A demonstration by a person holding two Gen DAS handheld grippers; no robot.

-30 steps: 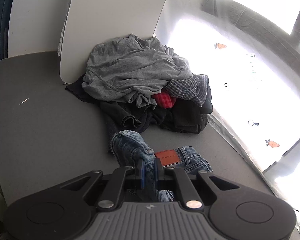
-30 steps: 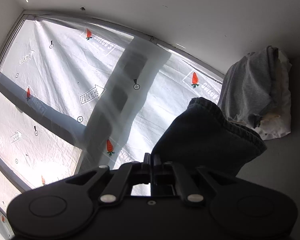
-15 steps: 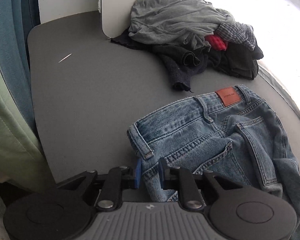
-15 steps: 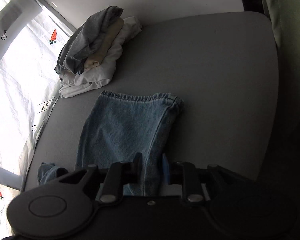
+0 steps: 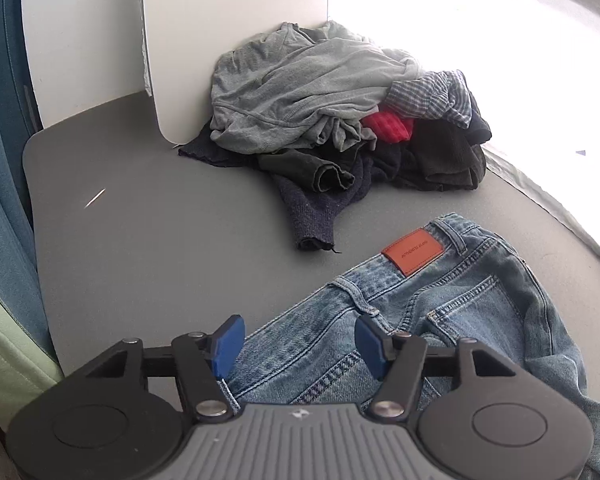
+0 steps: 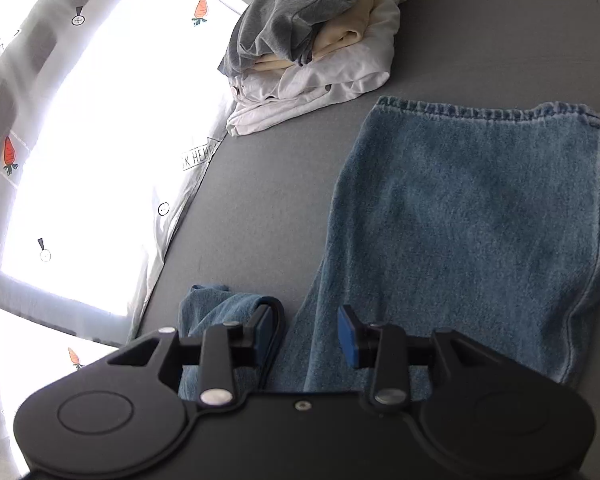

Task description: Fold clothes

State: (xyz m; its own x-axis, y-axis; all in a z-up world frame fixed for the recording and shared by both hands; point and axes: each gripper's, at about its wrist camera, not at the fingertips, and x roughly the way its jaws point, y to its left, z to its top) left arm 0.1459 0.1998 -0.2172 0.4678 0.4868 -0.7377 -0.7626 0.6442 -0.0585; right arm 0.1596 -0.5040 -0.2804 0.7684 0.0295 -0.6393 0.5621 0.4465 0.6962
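Note:
A pair of blue jeans lies spread on the grey table. In the left wrist view its waistband end [image 5: 440,308] shows with an orange leather patch [image 5: 413,251]. In the right wrist view a leg [image 6: 464,220] lies flat with its hem at the far end. My left gripper [image 5: 300,344] is open just above the waistband, holding nothing. My right gripper [image 6: 306,338] is open over the near part of the leg, holding nothing.
A heap of unfolded clothes [image 5: 332,112] lies at the back against a white board [image 5: 236,40]. A stack of folded clothes [image 6: 316,48] sits at the far end near the bright plastic-covered window [image 6: 80,140]. Bare grey table [image 5: 148,240] lies left of the jeans.
Both grippers held the jeans in the air, then laid them flat on the table. Both have now opened and let go of the denim.

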